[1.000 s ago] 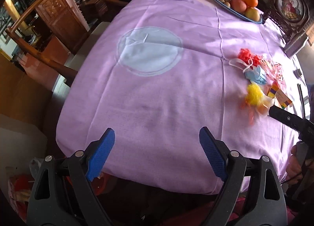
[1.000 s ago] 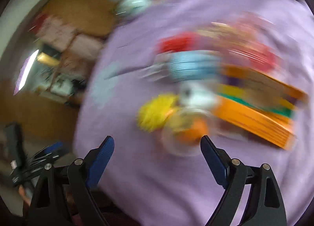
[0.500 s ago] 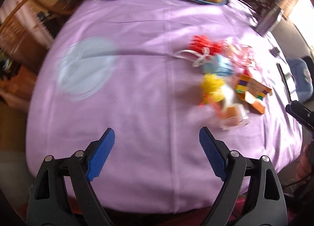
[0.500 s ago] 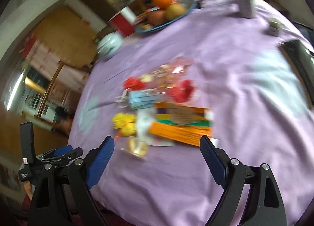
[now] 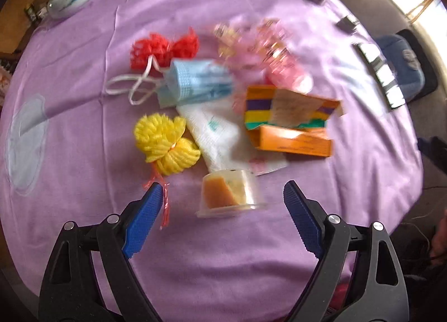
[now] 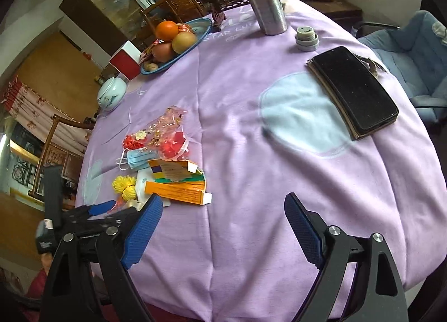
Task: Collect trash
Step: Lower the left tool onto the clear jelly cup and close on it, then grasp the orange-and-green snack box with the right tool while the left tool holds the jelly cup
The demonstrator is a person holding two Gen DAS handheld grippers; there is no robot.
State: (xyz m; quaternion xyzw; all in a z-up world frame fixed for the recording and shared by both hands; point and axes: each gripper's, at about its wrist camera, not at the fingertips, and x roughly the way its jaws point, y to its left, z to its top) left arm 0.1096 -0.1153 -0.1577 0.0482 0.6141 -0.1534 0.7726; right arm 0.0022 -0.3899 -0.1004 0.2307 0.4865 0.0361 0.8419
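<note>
On a round table under a lilac tablecloth, a small heap of trash lies near the person's edge. Closest is a clear plastic cup tipped on its side, with an orange-and-yellow wedge inside. Behind it, a white printed wrapper lies flat, just beside a yellow mesh fruit net with a red ribbon tail. Further back are an opened orange medicine carton, a crumpled blue face mask, a red mesh net and pink cellophane.

The left gripper hovers low with its blue-padded jaws spread wide, holding nothing; the cup sits between the two pads, apart from both. This looks like the reaching step, with nothing collected yet. The next move probably calls for lowering around the cup and closing gently, since thin plastic may crush or roll away.

The right gripper is likewise spread wide and empty, hanging over bare cloth to the heap's right. Beyond it lie a black phone on a wallet, a steel bottle and a fruit plate. No bin is visible.
</note>
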